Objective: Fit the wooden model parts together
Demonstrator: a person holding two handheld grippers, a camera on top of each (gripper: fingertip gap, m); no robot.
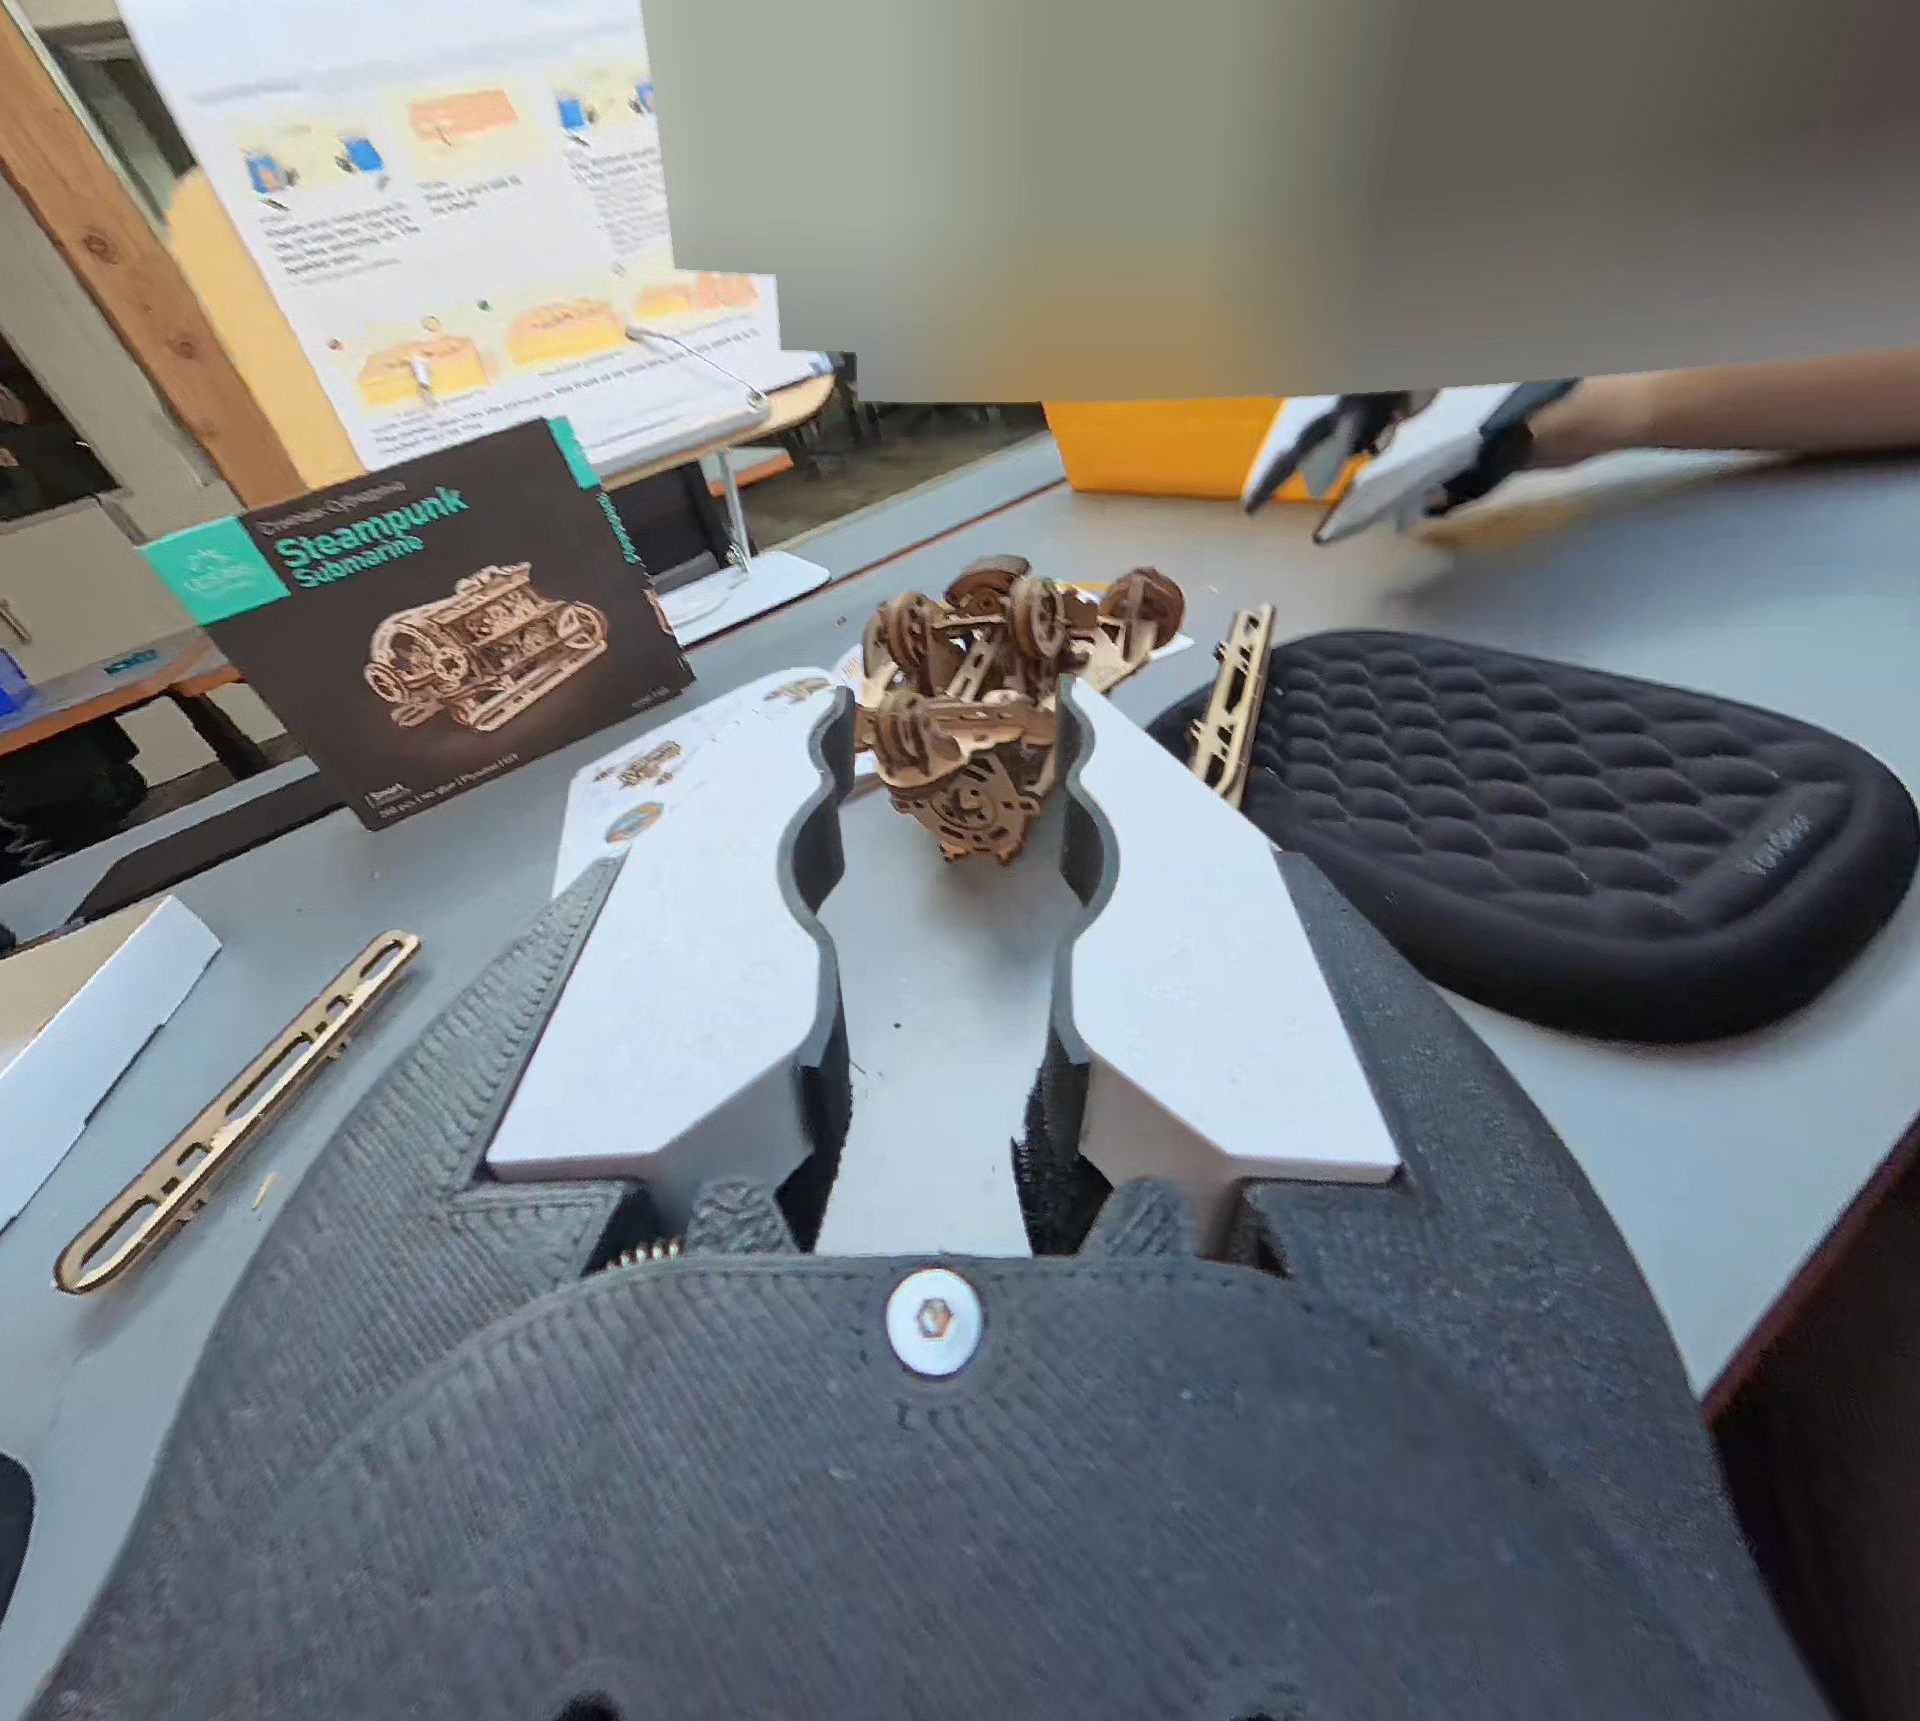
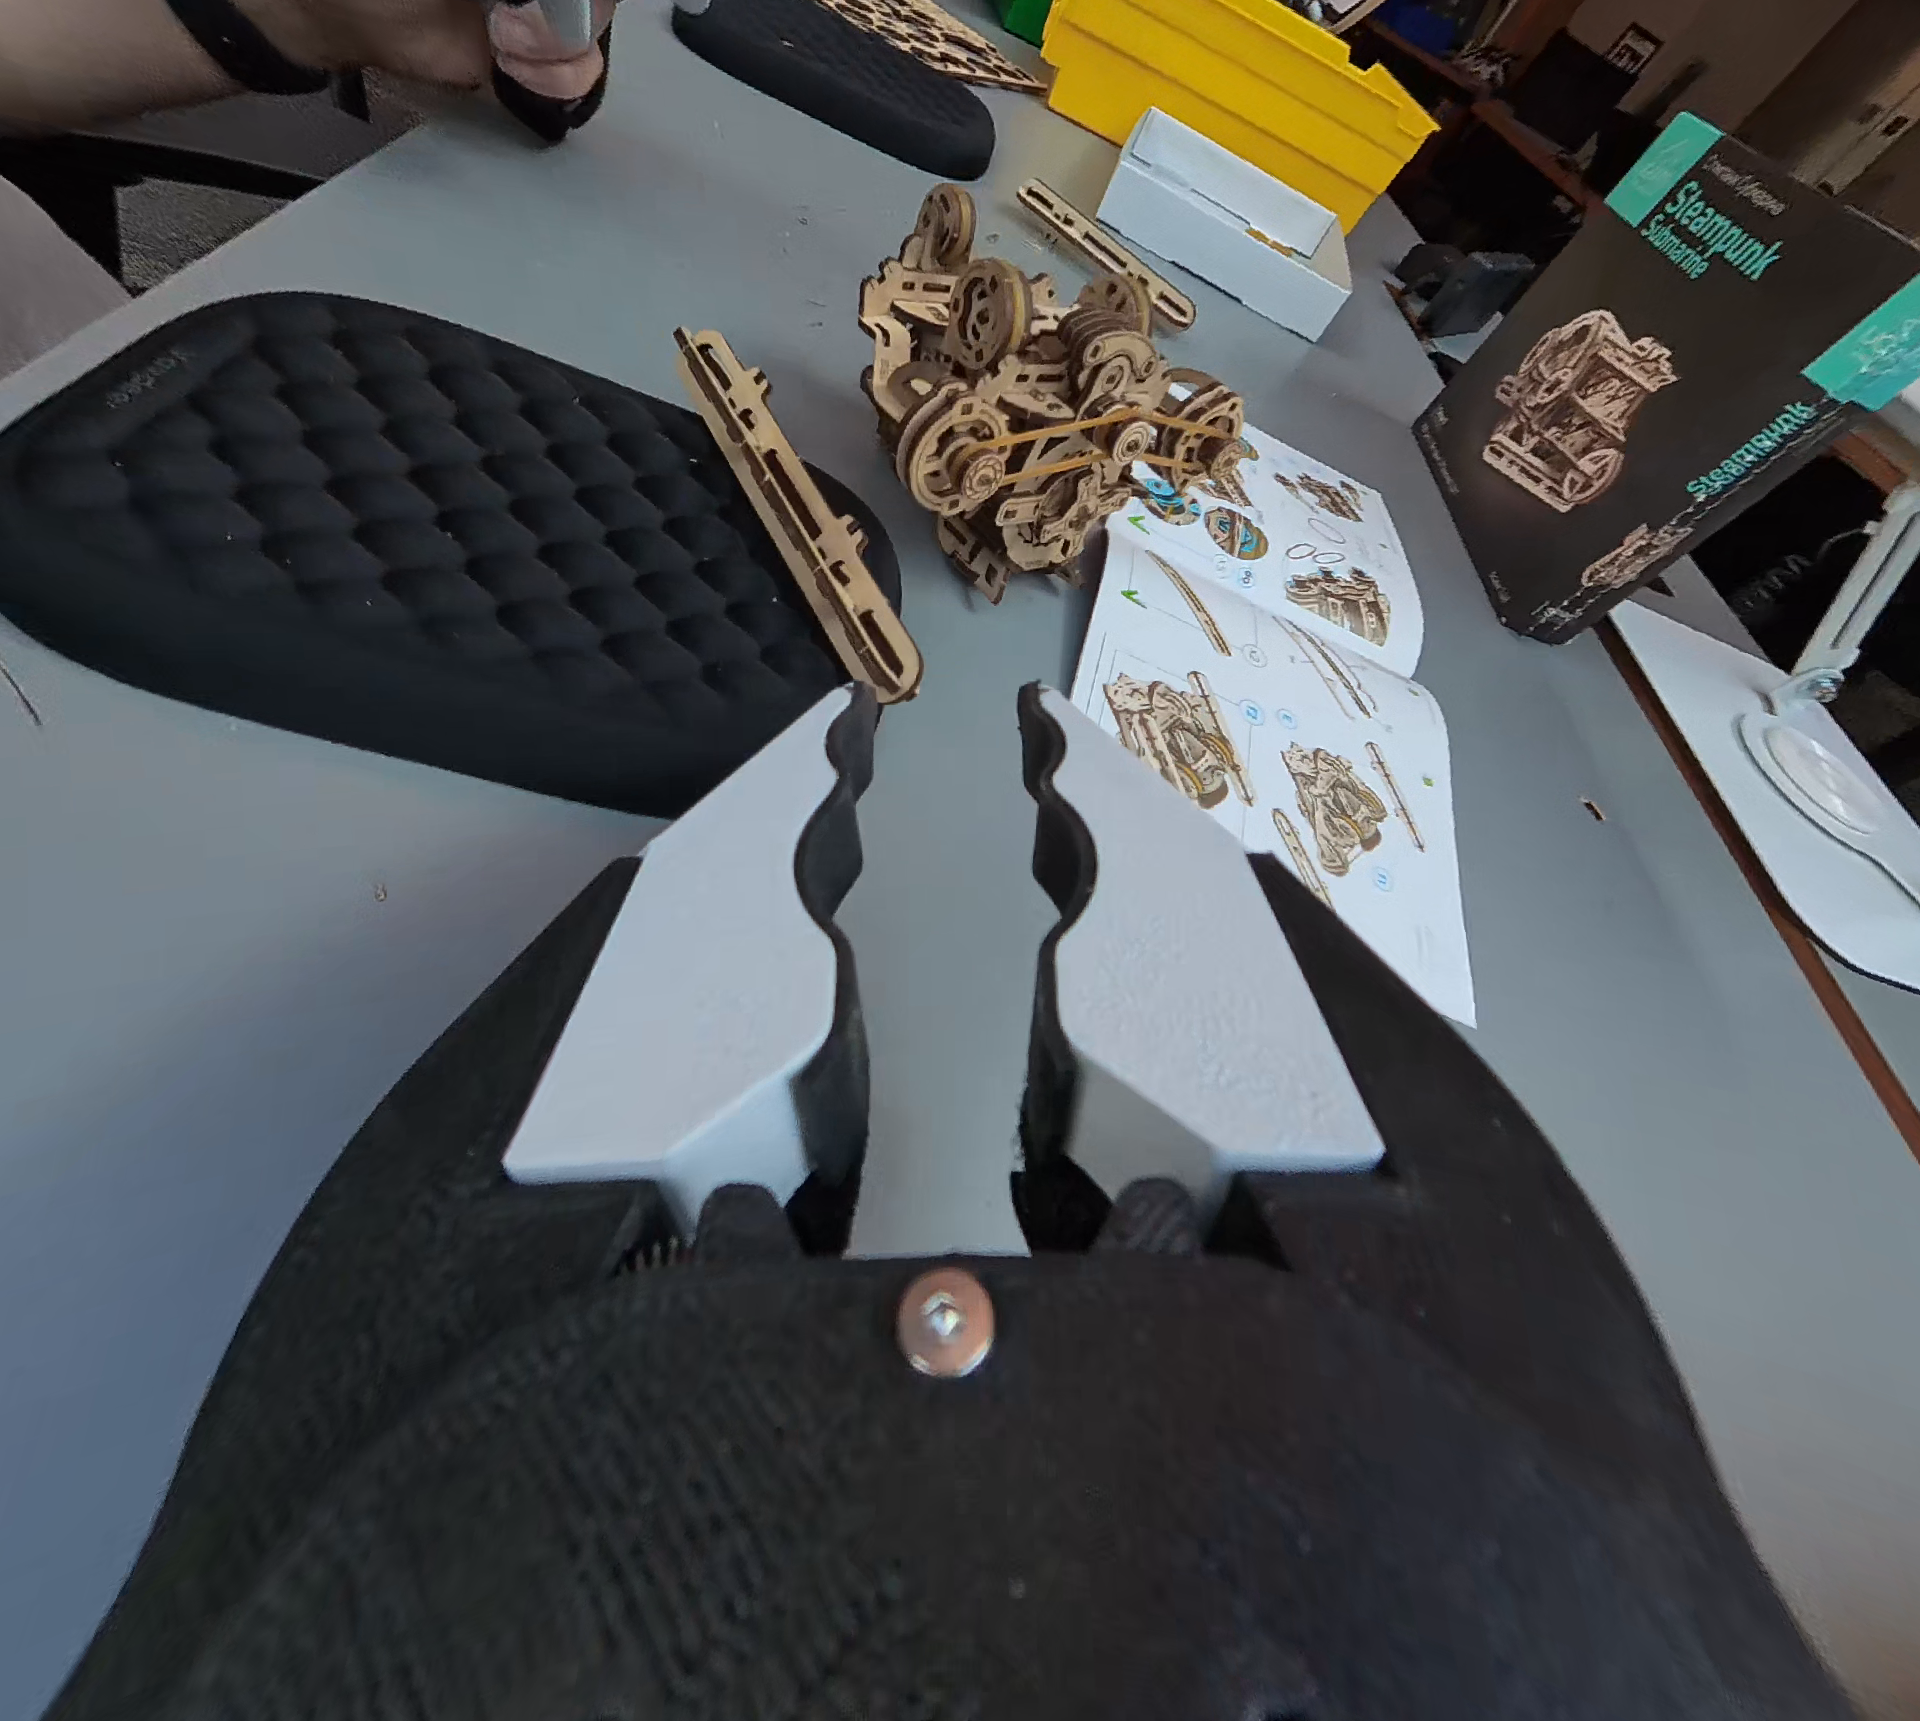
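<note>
Sitting mid-table, the part-built wooden model [image 2: 1029, 404] lies straight ahead of the left gripper [image 1: 948, 715], whose jaws are parted and hold nothing, the model framed in the gap between its fingertips but, as far as I can tell, not yet touched. The right gripper [image 2: 940, 710] is also spread and empty, low over the grey table [image 2: 416, 996]. Key relation: the slotted wooden rail [image 2: 795, 518] lies just ahead and slightly left of the right gripper's tips, its near end almost at the left fingertip, its long axis running away from the gripper toward the far left, leaning on the edge of the black cushioned pad [image 2: 416, 528]. In the left wrist view the same rail [image 1: 1231, 700] sits right of the model, against the pad [image 1: 1558, 830]. So the right gripper is clearly nearer this rail; the left is nearer the model. A 2nd flat wooden strip [image 1: 234, 1110] lies near-left of the left gripper, well apart from the model. My read: the right needs to close across the rail's thin width, side-on to its length, while the left steadies the model; a grip along the length would likely slip. The open instruction booklet [image 2: 1278, 736] lies to the right of the right gripper, the kit box [image 2: 1683, 383] stands far right, and a white tray [image 2: 1226, 237] and yellow bins [image 2: 1226, 61] sit beyond the model.
</note>
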